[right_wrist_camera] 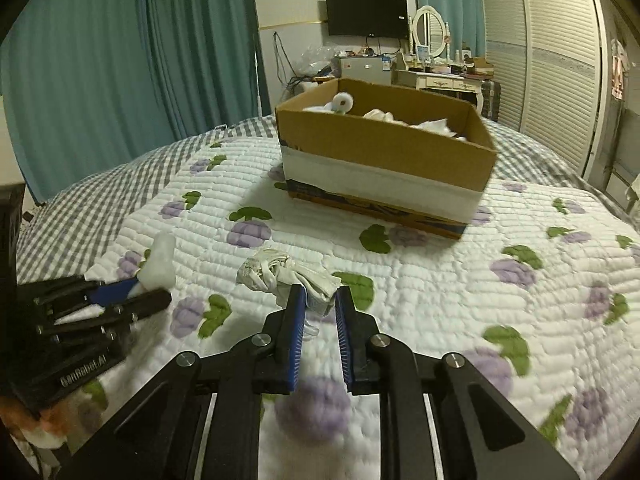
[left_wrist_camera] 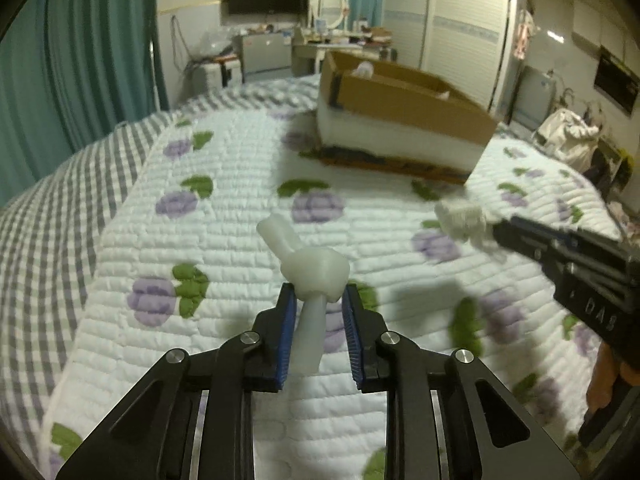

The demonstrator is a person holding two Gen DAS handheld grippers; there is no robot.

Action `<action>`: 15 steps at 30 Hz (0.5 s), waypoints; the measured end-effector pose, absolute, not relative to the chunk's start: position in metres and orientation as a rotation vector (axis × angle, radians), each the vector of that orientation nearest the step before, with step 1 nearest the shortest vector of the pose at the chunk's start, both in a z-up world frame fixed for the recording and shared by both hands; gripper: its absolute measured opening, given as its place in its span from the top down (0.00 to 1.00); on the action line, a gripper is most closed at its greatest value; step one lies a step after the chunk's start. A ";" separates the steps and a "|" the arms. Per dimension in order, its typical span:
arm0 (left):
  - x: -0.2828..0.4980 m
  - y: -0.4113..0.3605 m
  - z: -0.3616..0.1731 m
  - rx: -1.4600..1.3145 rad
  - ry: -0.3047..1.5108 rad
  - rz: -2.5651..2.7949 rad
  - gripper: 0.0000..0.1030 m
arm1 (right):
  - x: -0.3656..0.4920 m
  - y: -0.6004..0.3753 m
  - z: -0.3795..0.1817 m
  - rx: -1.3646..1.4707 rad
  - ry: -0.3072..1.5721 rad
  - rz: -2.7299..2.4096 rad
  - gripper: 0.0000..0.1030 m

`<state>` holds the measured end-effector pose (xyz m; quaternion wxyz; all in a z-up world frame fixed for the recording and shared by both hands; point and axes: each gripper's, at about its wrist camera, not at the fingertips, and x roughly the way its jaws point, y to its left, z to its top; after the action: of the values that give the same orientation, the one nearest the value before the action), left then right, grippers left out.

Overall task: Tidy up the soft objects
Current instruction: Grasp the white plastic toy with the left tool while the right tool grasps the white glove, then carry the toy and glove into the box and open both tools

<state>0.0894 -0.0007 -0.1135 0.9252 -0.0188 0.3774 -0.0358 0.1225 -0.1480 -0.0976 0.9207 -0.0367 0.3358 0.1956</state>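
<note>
My left gripper [left_wrist_camera: 319, 294] is shut on a knotted white soft tube [left_wrist_camera: 308, 266], held above the quilt; it also shows in the right wrist view [right_wrist_camera: 160, 264]. My right gripper [right_wrist_camera: 320, 296] is shut on a bundle of white cloth strips [right_wrist_camera: 280, 270], also lifted over the quilt; the bundle shows blurred in the left wrist view [left_wrist_camera: 464, 218] at the tip of the right gripper [left_wrist_camera: 496, 232]. A cardboard box [right_wrist_camera: 384, 144] with a white band stands beyond both grippers and holds several white soft items [right_wrist_camera: 400, 116].
The bed is covered by a white quilt with purple flowers [right_wrist_camera: 440, 300] over a grey checked sheet [right_wrist_camera: 100, 200]. Teal curtains [right_wrist_camera: 120, 60] hang on the left. A wardrobe [right_wrist_camera: 552, 60], a dresser and a wall TV [right_wrist_camera: 366, 14] stand behind.
</note>
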 end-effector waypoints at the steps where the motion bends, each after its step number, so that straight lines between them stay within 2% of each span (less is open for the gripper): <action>1: 0.087 -0.002 -0.106 -0.045 0.765 -0.082 0.78 | 0.118 -0.150 -0.094 -0.072 0.689 0.405 0.85; 15: 0.110 -0.039 -0.006 0.013 0.611 -0.138 0.78 | 0.127 -0.187 0.028 -0.176 0.499 0.366 0.85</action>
<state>0.1099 -0.0392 -0.0056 0.9514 0.0062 0.3004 -0.0679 0.1273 -0.1869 0.0278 0.9487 -0.0865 0.2450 0.1800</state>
